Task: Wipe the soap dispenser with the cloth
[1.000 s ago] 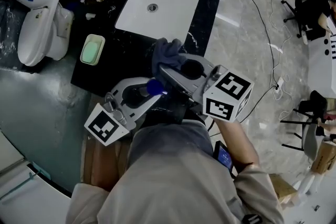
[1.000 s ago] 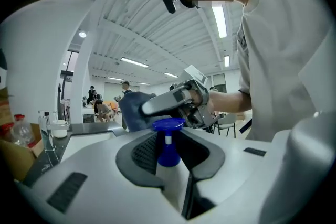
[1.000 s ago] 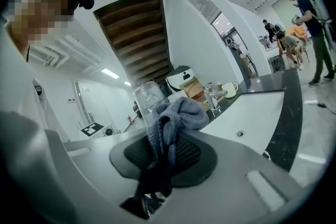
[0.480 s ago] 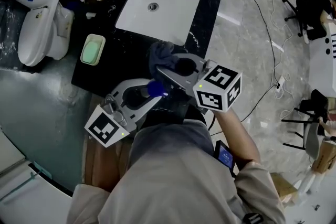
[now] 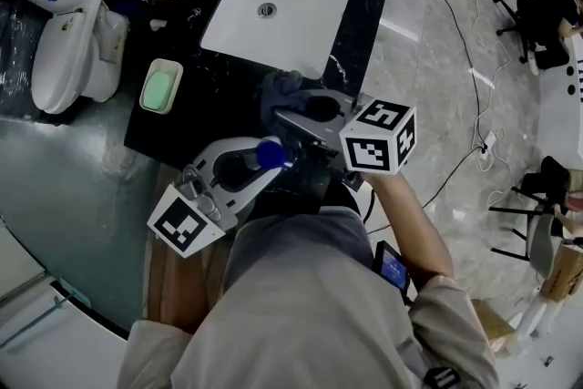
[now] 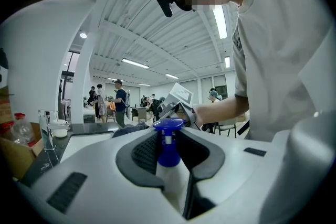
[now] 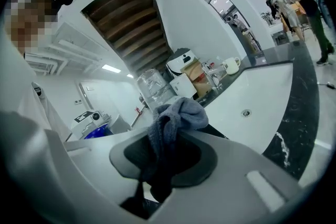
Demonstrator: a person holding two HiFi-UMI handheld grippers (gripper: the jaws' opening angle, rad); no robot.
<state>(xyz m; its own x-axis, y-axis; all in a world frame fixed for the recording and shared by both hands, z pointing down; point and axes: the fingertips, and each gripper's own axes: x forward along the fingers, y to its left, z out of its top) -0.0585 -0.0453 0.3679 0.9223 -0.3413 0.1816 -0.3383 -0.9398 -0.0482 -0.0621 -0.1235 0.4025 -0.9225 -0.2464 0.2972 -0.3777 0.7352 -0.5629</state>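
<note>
While left gripper (image 6: pixel 168 138) clamps soap dispenser (image 6: pixel 167 156) body under blue pump (image 6: pixel 168 124) (rigid, light, probably slick; grip body, never pump), right gripper (image 7: pixel 167 153) pinches limp cloth (image 7: pixel 177 117) at dispenser's 12 o'clock, over worktop (image 5: pixel 187 121).

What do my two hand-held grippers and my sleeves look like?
The left hand-held gripper and right hand-held gripper are white moulded shells with dark ribbed pads. Each carries a white cube printed with black square markers. The person wears a light grey short-sleeved shirt.
</note>
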